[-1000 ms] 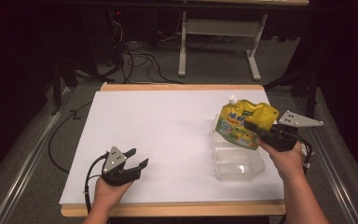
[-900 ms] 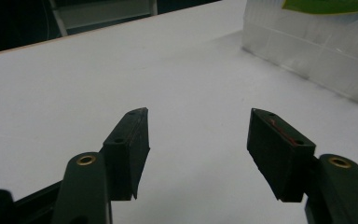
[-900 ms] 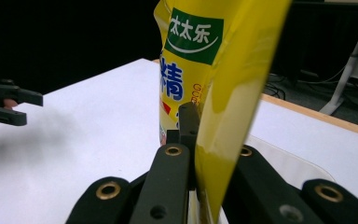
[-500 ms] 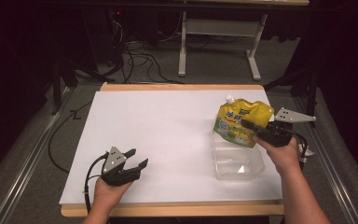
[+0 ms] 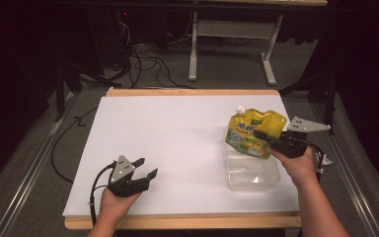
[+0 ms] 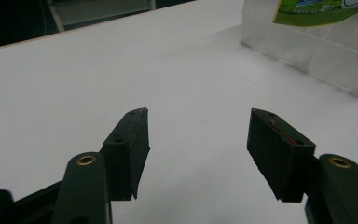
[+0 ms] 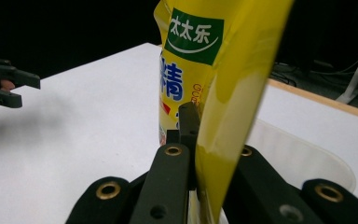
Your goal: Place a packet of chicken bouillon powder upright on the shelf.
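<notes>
A yellow refill pouch with a white spout hangs upright, its lower edge over the far rim of a clear plastic container on the right side of the white table top. My right gripper is shut on the pouch's side edge. In the right gripper view the black jaws pinch the pouch just above the container's rim. My left gripper rests open near the front left of the table. Its jaws have nothing between them and face the container.
The table top has a wooden edge at the front. Beyond the far edge stand a white table frame and loose cables on the floor. The left gripper shows small at the left of the right gripper view.
My right gripper and the pouch have drifted slightly to the left over the container. The left gripper has stayed where it was.
</notes>
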Demonstrator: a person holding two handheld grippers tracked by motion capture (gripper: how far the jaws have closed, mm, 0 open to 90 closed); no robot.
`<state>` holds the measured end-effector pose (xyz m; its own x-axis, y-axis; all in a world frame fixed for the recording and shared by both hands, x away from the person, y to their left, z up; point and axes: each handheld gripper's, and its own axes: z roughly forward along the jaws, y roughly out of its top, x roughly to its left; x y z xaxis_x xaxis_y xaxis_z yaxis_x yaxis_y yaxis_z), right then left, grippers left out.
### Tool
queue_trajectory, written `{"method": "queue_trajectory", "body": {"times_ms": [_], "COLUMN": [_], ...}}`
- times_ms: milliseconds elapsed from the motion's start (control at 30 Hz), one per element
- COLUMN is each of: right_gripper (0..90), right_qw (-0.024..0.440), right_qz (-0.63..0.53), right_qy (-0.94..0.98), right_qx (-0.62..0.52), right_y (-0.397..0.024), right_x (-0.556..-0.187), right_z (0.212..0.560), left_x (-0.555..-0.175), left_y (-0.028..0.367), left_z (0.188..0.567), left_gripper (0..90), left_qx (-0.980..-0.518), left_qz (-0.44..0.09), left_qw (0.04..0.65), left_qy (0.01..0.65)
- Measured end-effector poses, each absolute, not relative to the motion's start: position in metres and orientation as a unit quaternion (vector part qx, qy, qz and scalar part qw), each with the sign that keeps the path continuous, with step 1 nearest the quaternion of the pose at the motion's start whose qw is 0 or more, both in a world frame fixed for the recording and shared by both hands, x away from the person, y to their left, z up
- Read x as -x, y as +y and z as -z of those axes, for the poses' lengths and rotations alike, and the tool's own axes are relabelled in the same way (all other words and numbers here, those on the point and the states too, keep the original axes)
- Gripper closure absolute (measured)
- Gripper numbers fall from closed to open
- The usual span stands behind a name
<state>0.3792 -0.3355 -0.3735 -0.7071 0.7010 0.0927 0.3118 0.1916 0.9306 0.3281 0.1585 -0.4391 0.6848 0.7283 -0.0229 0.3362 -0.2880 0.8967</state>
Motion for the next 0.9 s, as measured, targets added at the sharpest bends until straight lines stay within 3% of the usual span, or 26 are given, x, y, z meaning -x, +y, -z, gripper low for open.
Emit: {"method": "queue_trajectory", "body": {"times_ms": [700,900], "right_gripper": [88.6,84.3], "right_qw": [0.181,0.182], "right_qz": [-0.514,-0.505], "right_qy": [0.752,0.754], "right_qx": [-0.371,-0.378], "right_y": [-0.329,-0.332], "right_x": [-0.377,-0.375], "right_z": [0.394,0.396], "left_x": [-0.328,-0.328], "left_y": [0.157,0.156], "left_z": [0.44,0.44], "left_gripper": [39.4,39.4], "left_qx": [-0.781,-0.782], "left_qz": [-0.196,-0.195], "left_qw": [0.487,0.486], "left_qy": [0.339,0.337]}}
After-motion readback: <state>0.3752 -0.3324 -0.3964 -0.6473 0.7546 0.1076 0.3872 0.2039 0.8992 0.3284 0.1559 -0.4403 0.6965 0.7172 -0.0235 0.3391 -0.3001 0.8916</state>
